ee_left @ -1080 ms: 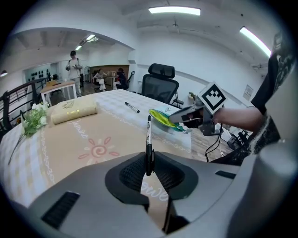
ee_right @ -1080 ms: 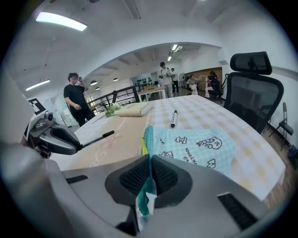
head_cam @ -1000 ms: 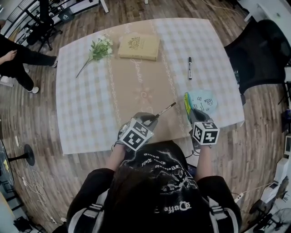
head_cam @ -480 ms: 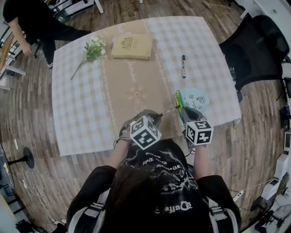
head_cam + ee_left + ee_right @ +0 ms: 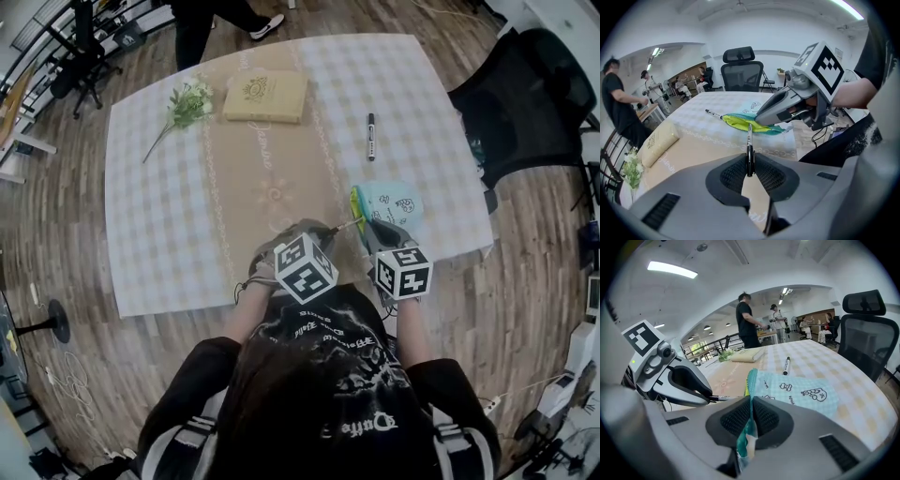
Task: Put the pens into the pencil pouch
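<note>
Pen in left gripper, tip at pouch

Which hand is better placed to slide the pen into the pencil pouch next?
Left. The left claw is shut on the pen, whose tip already points into the pouch at its yellow-lined mouth. The right claw is pinching the pouch's edge, so it looks busy holding it.

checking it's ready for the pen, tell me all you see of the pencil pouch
The pencil pouch is pale-blue checked fabric with cartoon prints, teal edging and yellow-green lining. It lies near the right front edge of the table, mouth held open by the right tool, shut on its near edge. The pen in the left tool has its tip at the opening.
</note>
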The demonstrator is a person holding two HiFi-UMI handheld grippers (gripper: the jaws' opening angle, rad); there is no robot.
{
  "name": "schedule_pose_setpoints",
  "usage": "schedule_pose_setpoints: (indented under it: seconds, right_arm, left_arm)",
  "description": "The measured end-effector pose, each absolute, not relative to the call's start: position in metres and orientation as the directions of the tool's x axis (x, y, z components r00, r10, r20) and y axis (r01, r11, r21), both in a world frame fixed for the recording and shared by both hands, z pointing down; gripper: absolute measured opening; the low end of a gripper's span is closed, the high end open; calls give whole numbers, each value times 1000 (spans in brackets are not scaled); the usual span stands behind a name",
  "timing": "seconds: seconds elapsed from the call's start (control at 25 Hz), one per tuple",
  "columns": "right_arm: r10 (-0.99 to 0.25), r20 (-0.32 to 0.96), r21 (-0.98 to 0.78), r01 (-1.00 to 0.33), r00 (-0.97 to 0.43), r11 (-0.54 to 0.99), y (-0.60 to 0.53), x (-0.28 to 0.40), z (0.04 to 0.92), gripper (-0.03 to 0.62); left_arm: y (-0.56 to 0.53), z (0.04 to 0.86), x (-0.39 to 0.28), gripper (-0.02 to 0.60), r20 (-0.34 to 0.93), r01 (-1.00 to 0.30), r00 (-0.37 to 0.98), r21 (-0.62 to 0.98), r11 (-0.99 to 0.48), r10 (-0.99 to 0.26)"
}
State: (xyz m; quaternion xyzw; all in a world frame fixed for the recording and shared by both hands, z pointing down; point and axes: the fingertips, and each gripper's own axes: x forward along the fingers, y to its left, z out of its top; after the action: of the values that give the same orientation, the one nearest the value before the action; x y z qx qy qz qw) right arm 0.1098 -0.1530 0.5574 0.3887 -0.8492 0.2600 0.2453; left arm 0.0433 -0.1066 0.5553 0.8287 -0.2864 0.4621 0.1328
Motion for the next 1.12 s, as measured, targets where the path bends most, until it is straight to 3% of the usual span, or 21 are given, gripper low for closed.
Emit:
schedule_pose_setpoints:
  seconds: [0.96,1.12]
  right_arm:
    - [-406,566,-328,-648,-717,688,-141,104,546,25]
    - [-392,559,-333,-631,-731,701,-143,105,543,26]
  left_arm:
    - [-145,545,87,75,759,-708,422,-67,-703,-496]
    - [-150,541,88,75,734,-742,455,0,-670,-504]
